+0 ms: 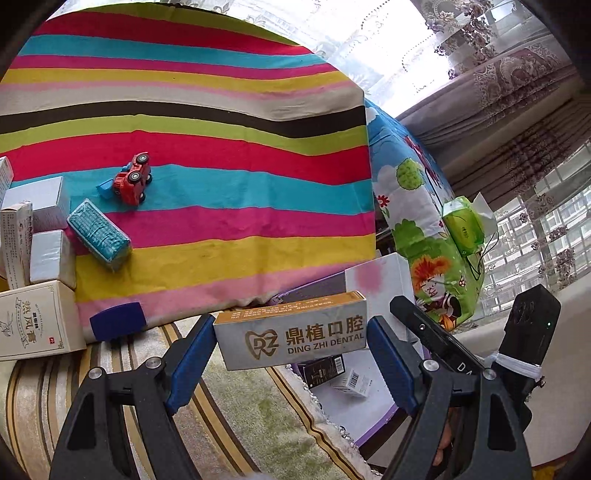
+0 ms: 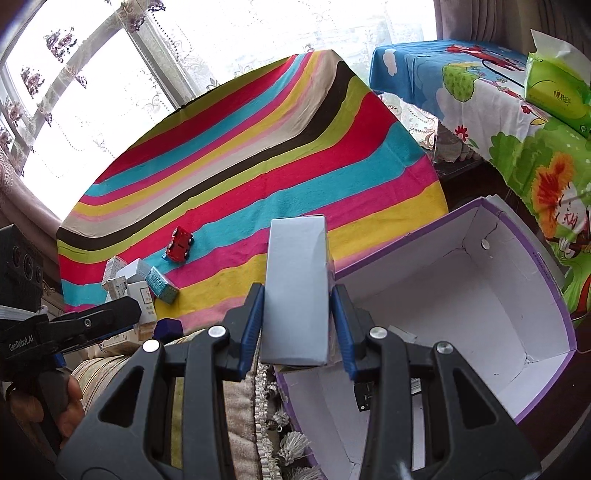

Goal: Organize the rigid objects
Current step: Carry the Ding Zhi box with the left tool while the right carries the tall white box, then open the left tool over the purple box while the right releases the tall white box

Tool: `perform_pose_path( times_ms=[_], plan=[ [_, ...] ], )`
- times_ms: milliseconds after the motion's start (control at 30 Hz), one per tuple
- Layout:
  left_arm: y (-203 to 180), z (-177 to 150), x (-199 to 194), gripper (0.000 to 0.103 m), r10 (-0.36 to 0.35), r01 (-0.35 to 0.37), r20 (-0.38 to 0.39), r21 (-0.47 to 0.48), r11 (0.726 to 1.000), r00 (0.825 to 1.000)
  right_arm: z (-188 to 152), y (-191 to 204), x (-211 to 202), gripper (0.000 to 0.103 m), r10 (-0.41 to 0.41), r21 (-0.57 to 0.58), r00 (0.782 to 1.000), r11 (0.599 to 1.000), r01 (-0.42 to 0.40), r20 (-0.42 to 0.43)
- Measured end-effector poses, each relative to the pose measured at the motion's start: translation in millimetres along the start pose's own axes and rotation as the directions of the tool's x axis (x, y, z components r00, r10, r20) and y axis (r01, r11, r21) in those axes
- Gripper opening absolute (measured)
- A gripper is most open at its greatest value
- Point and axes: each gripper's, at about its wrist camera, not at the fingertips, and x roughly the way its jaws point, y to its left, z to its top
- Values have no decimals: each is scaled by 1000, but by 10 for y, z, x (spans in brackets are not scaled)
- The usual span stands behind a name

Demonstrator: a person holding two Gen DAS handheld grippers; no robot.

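Carrying two cartons toward the purple box (image 2: 546, 354): left gripper (image 1: 291, 334) jaws clamp the dental carton (image 1: 295, 332) endwise, right gripper (image 2: 297, 317) jaws pinch the grey carton (image 2: 295, 295) over its rim. Lower each level, clear of the walls, before releasing.

You see bright daylight through lace curtains (image 2: 236, 33) at the window (image 2: 85, 77), a striped cloth (image 1: 207, 147) over the table, and a cartoon-print cloth (image 2: 491, 110) beside it.
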Motion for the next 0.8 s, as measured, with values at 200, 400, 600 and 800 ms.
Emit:
perform_pose_path(
  times_ms=[200,400,600,800],
  plan=[
    [-296,-64,195,83,-40,44,-61,79,996,997,18,-284,-90,41,-35,47,999,998,35,16],
    [-550,-80,320,83,-83,98,-105,149,984,991,52,-419,-188,42,-63,61,997,996,61,38],
    [-656,-56,445,84,-97,122,-152,162,979,984,55,-521,-220,46,-80,80,996,994,76,41],
    [-682,-50,445,84,-75,103,-148,191,976,986,49,-548,-209,51,-87,87,996,993,83,38]
  ],
)
